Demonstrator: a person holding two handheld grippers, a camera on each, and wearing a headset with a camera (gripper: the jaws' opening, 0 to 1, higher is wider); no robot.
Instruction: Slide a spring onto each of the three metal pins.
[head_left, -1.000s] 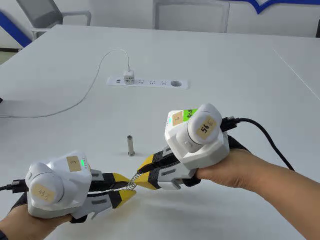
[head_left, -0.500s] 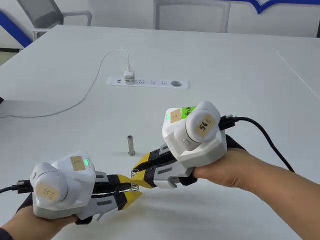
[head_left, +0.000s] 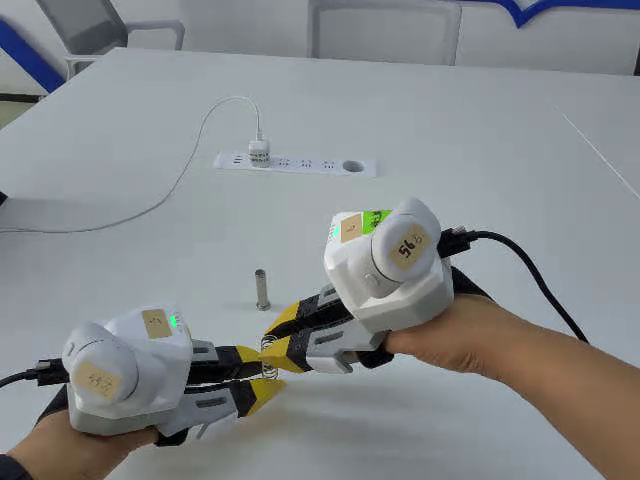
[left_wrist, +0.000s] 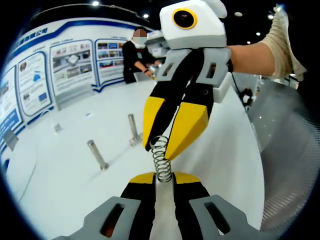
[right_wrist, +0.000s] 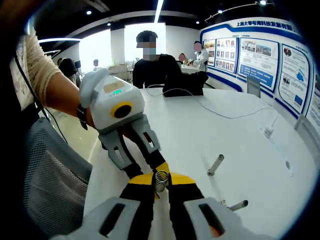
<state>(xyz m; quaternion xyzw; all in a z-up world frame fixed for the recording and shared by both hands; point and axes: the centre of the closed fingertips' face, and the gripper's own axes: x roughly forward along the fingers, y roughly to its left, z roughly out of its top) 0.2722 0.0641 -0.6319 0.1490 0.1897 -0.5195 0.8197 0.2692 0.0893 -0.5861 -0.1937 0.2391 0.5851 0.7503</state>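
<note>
Left gripper (head_left: 258, 378) – white body, black jaws tipped yellow, green light. Right gripper (head_left: 272, 338) – same colours, green sticker. Then spring (left_wrist: 161, 157) silver, pin (head_left: 263, 290) grey, bench (head_left: 450, 130) white, power strip (head_left: 295, 163) white.

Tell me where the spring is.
Head view, low centre: the spring is held between the left gripper and right gripper tips, nearer than the upright pin.

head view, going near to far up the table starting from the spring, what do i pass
spring → metal pin → power strip
</note>
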